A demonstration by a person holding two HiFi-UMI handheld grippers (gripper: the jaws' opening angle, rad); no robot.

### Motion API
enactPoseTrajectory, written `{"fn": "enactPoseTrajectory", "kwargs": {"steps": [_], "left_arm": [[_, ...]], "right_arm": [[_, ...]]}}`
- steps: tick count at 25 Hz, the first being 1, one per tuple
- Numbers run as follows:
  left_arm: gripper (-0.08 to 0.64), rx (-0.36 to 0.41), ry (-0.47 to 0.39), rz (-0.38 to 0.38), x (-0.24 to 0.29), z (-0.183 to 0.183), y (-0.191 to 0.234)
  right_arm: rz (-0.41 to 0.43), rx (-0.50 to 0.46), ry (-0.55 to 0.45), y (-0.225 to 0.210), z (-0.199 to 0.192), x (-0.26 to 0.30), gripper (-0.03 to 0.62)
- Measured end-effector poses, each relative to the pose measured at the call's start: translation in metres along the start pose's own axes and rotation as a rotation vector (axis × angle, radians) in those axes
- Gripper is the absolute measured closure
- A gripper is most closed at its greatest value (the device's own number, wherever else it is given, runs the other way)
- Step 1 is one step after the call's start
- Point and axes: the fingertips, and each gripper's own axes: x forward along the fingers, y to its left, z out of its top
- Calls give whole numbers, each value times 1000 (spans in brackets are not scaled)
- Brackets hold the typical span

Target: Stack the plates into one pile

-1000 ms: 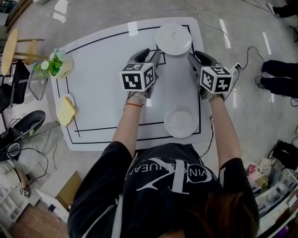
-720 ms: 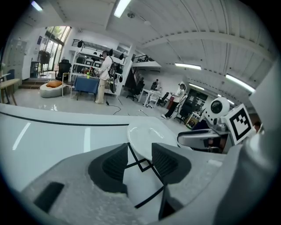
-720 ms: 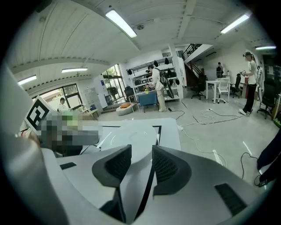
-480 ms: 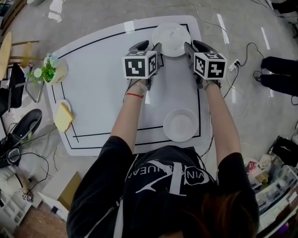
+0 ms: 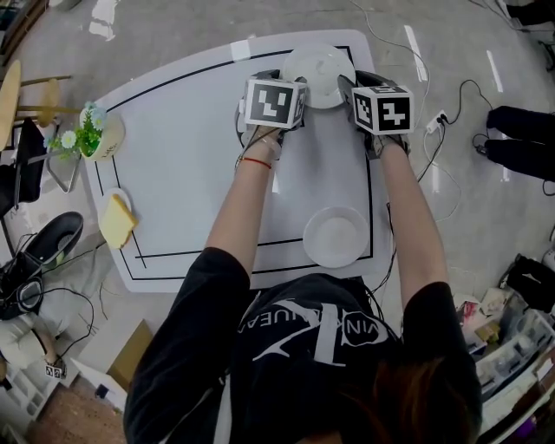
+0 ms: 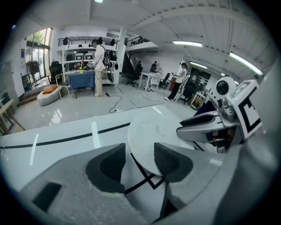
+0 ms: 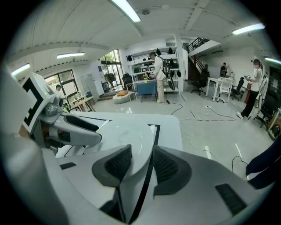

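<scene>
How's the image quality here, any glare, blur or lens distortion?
Head view: sharp, evenly lit; the lens bows the white black-lined table, with a glare patch at its far edge. Left gripper view: circular fisheye, black corners, window light reflecting off the glossy grey floor. Right gripper view: same fisheye; bright ceiling strip lights, no motion blur.

smooth glossy plates [image 5: 335, 236] on a smooth, slightly shiny table [image 5: 191, 156]

Head view overhead, steeply down; both gripper views low, close, sharing far plate [image 5: 319, 71].
</scene>
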Motion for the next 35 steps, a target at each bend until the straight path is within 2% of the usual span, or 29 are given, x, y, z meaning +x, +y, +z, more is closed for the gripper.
{"fn": "enactPoseTrajectory", "kwargs": {"steps": [3, 6, 8, 15, 21, 26, 35], "left_arm": [[377, -6, 5, 10, 0, 0, -2], [388, -55, -11, 10, -2, -2, -2], [423, -78, -14, 14, -6, -5, 0], [420, -41, -29, 54, -26, -23, -16], [417, -39, -84, 79, -62, -31, -44], [413, -46, -132, 118, -97, -43, -64], [407, -80, -157, 147, -152, -84, -98]], "right_arm": [[25, 25, 4, 1, 0, 0, 445], [40, 52, 7, 2, -4, -4, 461], [47, 70, -2, 4, -7, -9, 469], [73, 159, -77, 15, -27, -39, 492], [156, 219, -141, 31, -47, -81, 489], [208, 181, -171, 50, -60, -119, 489], [289, 132, -207, 80, -84, -182, 489]]}}
